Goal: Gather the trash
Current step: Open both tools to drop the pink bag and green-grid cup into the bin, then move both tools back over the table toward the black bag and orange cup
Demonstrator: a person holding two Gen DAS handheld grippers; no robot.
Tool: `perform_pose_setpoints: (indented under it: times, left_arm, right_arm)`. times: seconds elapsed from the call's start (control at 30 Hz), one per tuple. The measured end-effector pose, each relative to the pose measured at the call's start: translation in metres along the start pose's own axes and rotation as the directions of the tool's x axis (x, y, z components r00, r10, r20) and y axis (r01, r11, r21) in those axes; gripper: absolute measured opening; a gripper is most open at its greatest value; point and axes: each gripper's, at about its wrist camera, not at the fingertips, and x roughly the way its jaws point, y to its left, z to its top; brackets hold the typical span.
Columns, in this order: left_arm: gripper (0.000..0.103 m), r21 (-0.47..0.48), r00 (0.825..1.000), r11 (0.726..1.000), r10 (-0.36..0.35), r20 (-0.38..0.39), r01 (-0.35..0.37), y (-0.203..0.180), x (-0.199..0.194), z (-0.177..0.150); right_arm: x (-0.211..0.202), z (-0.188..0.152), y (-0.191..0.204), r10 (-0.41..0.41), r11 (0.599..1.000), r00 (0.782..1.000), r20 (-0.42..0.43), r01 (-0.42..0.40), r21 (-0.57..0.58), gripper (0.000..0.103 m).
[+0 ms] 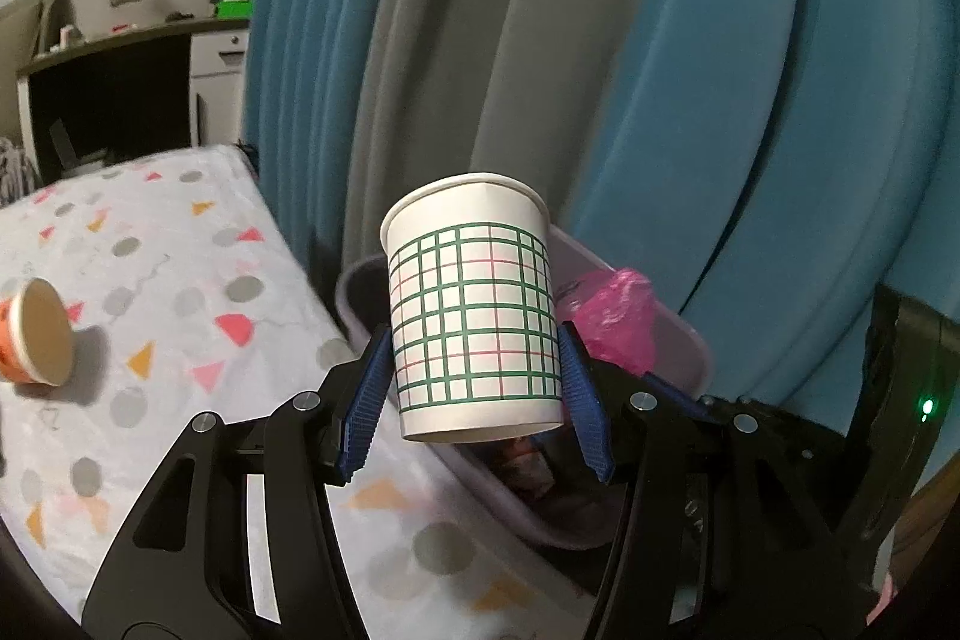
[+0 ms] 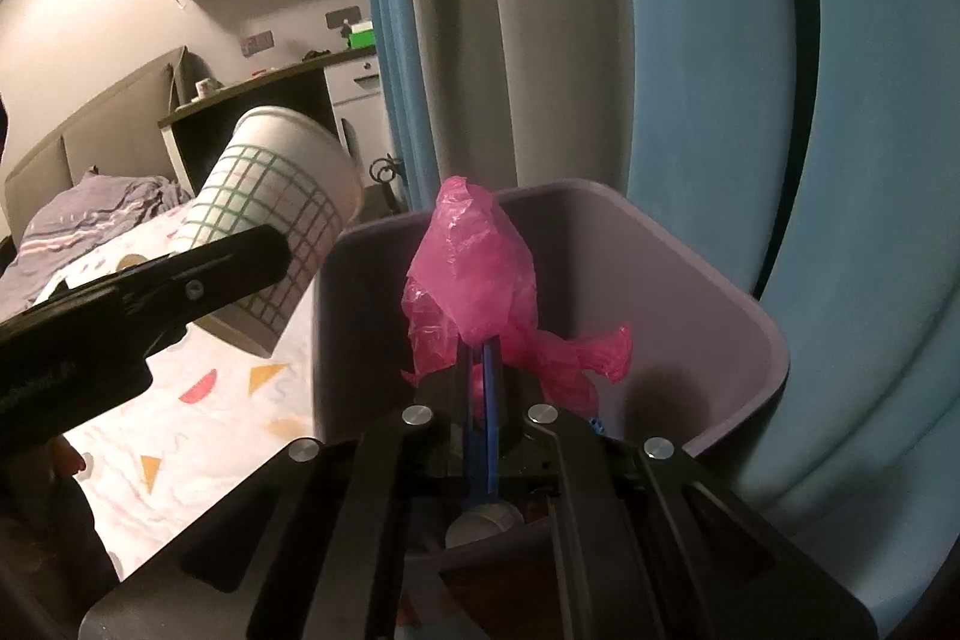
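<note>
We have both loads at the bin [image 2: 744,334] beside the bed [image 1: 156,244]. Our left tool [image 1: 474,370] clamps the light, crushable cup [image 1: 471,310] low on its wall; our right tool [image 2: 486,370] pinches the limp bag [image 2: 474,268] above the bin.

The left gripper [image 1: 474,388] tilts downward, its blue pads [image 1: 366,400] pressed on the sides of a checked paper cup [image 1: 471,310]; the right gripper [image 2: 480,370], also angled downward, pinches a crumpled pink bag [image 2: 474,274] between closed jaws
</note>
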Motion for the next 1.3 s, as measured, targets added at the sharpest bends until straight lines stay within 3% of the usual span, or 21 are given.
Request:
perform_pose_setpoints:
  times: [0.2, 0.27, 0.33, 0.43, 0.63, 0.7, 0.77, 0.97, 1.1, 1.3]
  left_arm:
    - [0.054, 0.001, 0.999, 1.0, -0.025, -0.036, 0.025, -0.008, 0.017, -0.003]
    - [0.054, 0.001, 0.998, 0.999, -0.038, -0.048, 0.038, -0.01, 0.024, -0.002]
    - [0.055, 0.007, 0.997, 0.999, -0.045, -0.062, 0.046, -0.014, 0.029, -0.004]
    - [0.055, 0.016, 0.995, 0.999, -0.048, -0.088, 0.05, -0.021, 0.038, -0.008]
    - [0.056, 0.02, 0.991, 0.999, -0.047, -0.126, 0.05, -0.029, 0.049, -0.017]
    - [0.064, 0.021, 0.99, 0.998, -0.05, -0.129, 0.053, -0.031, 0.049, -0.019]
    - [0.074, 0.025, 0.993, 0.999, -0.031, -0.112, 0.034, -0.031, 0.045, -0.02]
    - [0.089, -0.001, 0.998, 0.999, 0.033, -0.048, -0.033, -0.021, 0.018, -0.021]
    - [0.093, 0.005, 0.99, 0.99, 0.142, 0.001, -0.142, -0.011, -0.006, -0.021]
    - [0.095, -0.008, 0.969, 0.969, 0.246, 0.035, -0.246, 0.011, -0.048, -0.026]
  right_arm:
    - [0.002, -0.004, -0.01, -0.011, 1.0, 1.0, -0.009, 0.011, 0.012, 0.021]
    - [-0.003, -0.006, -0.017, -0.032, 0.999, 0.999, 0.001, 0.032, 0.021, 0.032]
    - [-0.008, -0.006, -0.026, -0.068, 0.997, 0.998, 0.016, 0.067, 0.037, 0.034]
    - [-0.021, -0.005, -0.038, -0.11, 0.992, 0.993, 0.044, 0.106, 0.07, 0.047]
    - [-0.04, -0.005, -0.047, -0.14, 0.987, 0.986, 0.087, 0.132, 0.094, 0.054]
    - [-0.042, -0.005, -0.05, -0.146, 0.985, 0.985, 0.093, 0.136, 0.104, 0.057]
    - [-0.046, -0.006, -0.052, -0.152, 0.983, 0.983, 0.098, 0.141, 0.115, 0.058]
    - [-0.056, 0.0, -0.048, -0.163, 0.981, 0.979, 0.125, 0.148, 0.124, 0.063]
    - [-0.065, 0.001, -0.041, -0.152, 0.984, 0.977, 0.153, 0.135, 0.112, 0.07]
    - [-0.074, -0.001, -0.017, -0.106, 0.992, 0.98, 0.167, 0.093, 0.086, 0.079]
